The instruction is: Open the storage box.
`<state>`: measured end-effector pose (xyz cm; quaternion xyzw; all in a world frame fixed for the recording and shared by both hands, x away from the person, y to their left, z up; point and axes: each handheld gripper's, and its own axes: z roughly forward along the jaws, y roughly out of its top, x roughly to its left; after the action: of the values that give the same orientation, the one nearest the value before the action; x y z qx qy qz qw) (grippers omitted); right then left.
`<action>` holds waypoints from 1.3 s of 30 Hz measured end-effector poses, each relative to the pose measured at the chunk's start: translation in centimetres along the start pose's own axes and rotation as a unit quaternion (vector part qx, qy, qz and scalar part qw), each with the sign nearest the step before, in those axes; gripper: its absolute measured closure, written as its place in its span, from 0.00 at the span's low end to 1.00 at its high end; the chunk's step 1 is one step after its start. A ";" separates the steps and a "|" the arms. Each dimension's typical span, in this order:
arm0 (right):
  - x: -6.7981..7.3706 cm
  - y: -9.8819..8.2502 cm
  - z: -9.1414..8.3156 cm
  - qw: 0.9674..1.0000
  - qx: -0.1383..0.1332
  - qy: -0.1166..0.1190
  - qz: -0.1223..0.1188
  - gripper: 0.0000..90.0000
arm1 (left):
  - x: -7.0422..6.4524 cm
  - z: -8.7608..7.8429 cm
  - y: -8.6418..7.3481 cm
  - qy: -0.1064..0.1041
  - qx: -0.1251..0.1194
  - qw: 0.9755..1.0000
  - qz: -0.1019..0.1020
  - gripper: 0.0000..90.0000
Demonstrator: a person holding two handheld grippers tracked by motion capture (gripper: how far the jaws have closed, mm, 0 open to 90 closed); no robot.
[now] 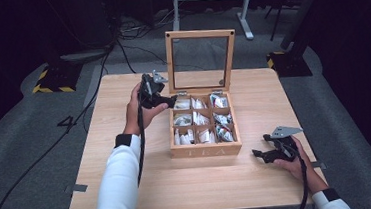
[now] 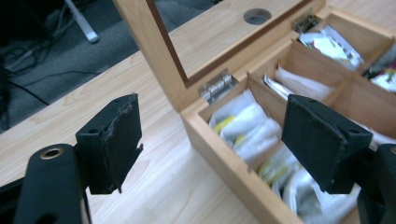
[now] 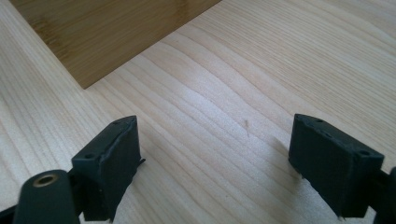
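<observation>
Left claw (image 1: 172, 102) hangs with its jaws spread wide and nothing between them, poised at the box's (image 1: 206, 152) near-left back corner. In the left gripper view its left jaw sits over bare counter (image 2: 154, 186) outside the box wall, while its right jaw sits over the packets (image 2: 247, 126) in the corner compartment, so the wall runs up between the two jaws. Just beyond the claw stands the open lid (image 1: 198, 34), upright, a wooden frame around a clear pane, joined to the box by a metal hinge (image 2: 215, 87) ahead of the jaws. Further compartments with more packets lie ahead and to the right of that claw. The left hand (image 1: 143, 109) grips its body from the counter side. Right claw (image 1: 255, 153) rests low at the counter (image 1: 190, 184), well apart from the left one, jaws also wide open and empty. In the right gripper view bare wood lies between its jaws, and the box's side (image 3: 102, 32) stands ahead and to the left, near but not touching. The right hand (image 1: 293, 163) holds it from behind.
</observation>
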<state>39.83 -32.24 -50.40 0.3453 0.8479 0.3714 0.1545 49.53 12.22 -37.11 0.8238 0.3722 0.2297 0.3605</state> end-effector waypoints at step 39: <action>3.8 6.5 -4.0 0.995 -0.076 0.003 -0.061 0.35 | -7.2 -7.0 -18.6 -0.030 0.085 0.992 0.083 0.19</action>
<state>38.15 -28.54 -42.90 0.2794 0.8373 0.4256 0.1994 32.27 18.19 -47.71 0.8861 0.3099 0.2010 0.2800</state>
